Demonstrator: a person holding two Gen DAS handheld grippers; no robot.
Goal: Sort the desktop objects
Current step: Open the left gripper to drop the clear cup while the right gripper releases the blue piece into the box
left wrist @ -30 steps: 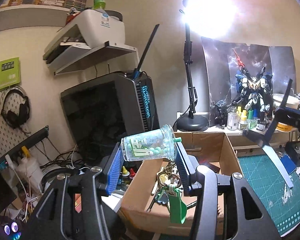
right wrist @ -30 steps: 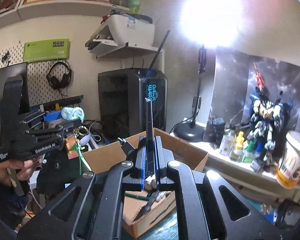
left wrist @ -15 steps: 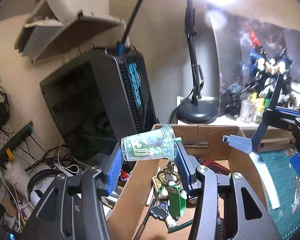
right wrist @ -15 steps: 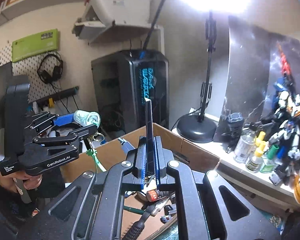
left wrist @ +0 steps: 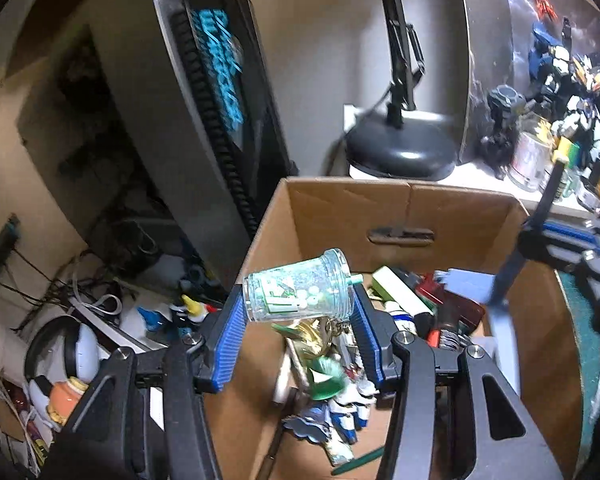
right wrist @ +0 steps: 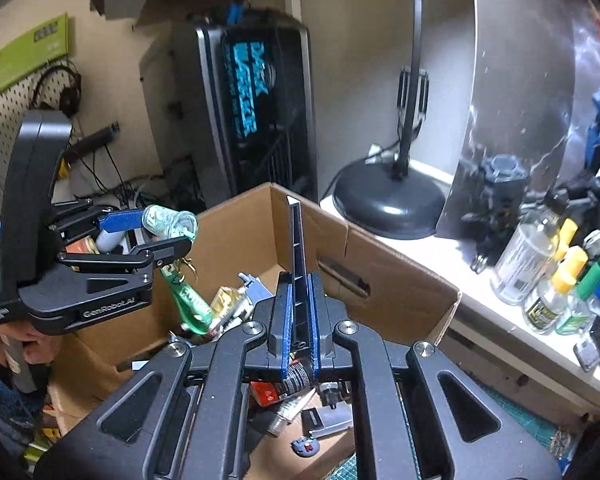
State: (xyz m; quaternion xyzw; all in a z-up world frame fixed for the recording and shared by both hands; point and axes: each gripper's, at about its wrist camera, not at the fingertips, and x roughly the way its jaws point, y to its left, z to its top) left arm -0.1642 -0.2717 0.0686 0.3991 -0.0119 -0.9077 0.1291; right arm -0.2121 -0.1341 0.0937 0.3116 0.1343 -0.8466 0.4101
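My left gripper [left wrist: 298, 308] is shut on a small clear cup-shaped keychain [left wrist: 296, 290] with pale beads inside, held sideways between the blue pads. Keys and a green tag [left wrist: 324, 376] dangle from it over the open cardboard box [left wrist: 400, 188]. In the right wrist view the same left gripper [right wrist: 166, 232] and cup [right wrist: 168, 220] hang over the box's left wall, a hand on the handle. My right gripper [right wrist: 299, 288] is shut on a thin dark flat strip [right wrist: 296, 240] that stands up over the box [right wrist: 400, 292]. The strip [left wrist: 512, 264] also slants in at the right of the left wrist view.
Several small items lie in the box: pens, tools, toy parts. A black PC tower [left wrist: 204, 120] stands behind it to the left and a lamp base [left wrist: 400, 152] behind it. Bottles [right wrist: 540, 260] and a model robot [left wrist: 572, 80] line the right shelf. A green cutting mat [left wrist: 592, 360] lies at the right.
Both grippers have moved forward and down and tipped toward the box, which now fills more of both views. The cup keychain and the strip stay gripped as before.
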